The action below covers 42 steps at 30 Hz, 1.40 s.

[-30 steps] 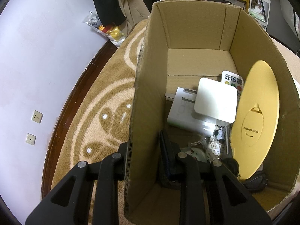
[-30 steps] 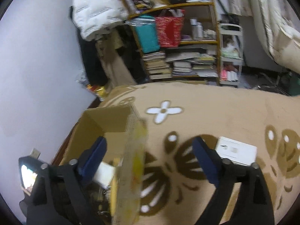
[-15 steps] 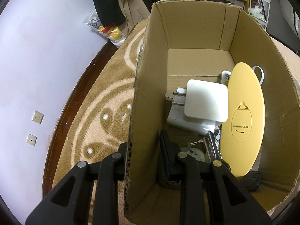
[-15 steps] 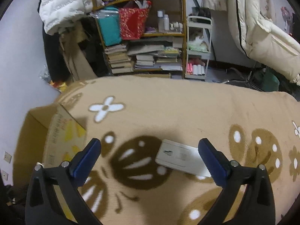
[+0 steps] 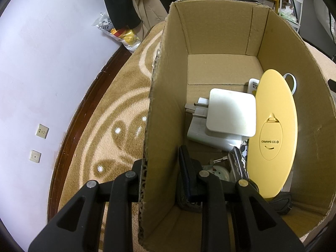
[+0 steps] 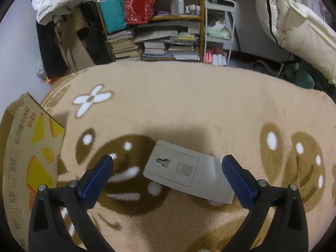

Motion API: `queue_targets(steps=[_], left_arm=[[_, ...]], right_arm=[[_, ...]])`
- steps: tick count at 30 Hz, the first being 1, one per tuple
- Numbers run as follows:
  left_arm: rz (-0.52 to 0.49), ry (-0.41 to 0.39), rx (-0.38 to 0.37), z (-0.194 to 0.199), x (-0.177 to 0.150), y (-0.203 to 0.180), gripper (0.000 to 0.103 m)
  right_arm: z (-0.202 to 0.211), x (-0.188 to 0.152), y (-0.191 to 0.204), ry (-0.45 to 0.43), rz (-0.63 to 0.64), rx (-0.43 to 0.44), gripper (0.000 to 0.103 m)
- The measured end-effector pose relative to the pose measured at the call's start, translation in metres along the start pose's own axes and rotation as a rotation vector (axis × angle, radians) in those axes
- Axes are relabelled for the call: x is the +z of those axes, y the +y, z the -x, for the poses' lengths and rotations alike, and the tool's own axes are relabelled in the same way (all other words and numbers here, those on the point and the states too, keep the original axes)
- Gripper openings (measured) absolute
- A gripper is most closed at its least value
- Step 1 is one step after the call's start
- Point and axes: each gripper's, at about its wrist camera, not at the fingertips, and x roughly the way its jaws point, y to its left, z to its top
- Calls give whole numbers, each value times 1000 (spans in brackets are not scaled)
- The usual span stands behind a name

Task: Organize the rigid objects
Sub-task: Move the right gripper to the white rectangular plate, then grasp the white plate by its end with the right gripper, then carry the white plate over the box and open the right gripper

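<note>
- The left claw [image 5: 161, 180] is clamped on the near left wall of the cardboard box [image 5: 218, 31], one finger outside the wall and the other inside it.
- Inside the box, a yellow oval lid [image 5: 273, 138] stamped "SANRIO" stands on edge against the right wall, its lower end near the box's front right corner.
- Just left of the lid, a white square adapter [image 5: 231, 113] lies on top of a white plug block [image 5: 201, 130] whose metal prongs point toward the left wall; small items under them are too cluttered to name.
- Behind the lid, a white remote [image 5: 253, 85] shows only its top end, and the far part of the box floor is bare cardboard.
- The right claw [image 6: 168, 174] hovers wide open over the tan carpet [image 6: 189, 105], holding nothing.
- Between its blue-padded fingers [image 6: 95, 175], a beige wall-socket plate [image 6: 189, 174] lies flat on the carpet, skewed to the fingers, on the brown pattern.
- The box's printed outer side sits at the carpet's left edge in the right wrist view, well apart from the plate.
- Beyond the carpet's far edge, a wooden bookshelf [image 6: 157, 31] holds stacked books, a teal bag and a red bag.
</note>
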Motion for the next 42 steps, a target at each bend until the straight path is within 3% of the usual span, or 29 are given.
queue_targets(steps=[6, 18, 25, 28, 35, 38, 42], left_arm=[[-1, -1, 1, 1, 0, -1, 23], [-3, 0, 1, 2, 0, 0, 23], [-3, 1, 4, 0, 1, 2, 23], [-3, 1, 5, 0, 1, 3, 23], [-4, 0, 6, 0, 1, 2, 23], [-3, 1, 5, 0, 1, 2, 23], [-3, 1, 6, -1, 1, 2, 23]], right_arm=[[-15, -6, -11, 31, -23, -15, 103], [-38, 1, -1, 69, 139, -79, 103], [-44, -4, -20, 99, 66, -4, 103], [-41, -6, -17, 82, 79, -8, 98], [-32, -5, -7, 51, 93, -8, 63], [-28, -5, -1, 45, 103, -10, 56], [-23, -5, 5, 27, 106, -16, 54]])
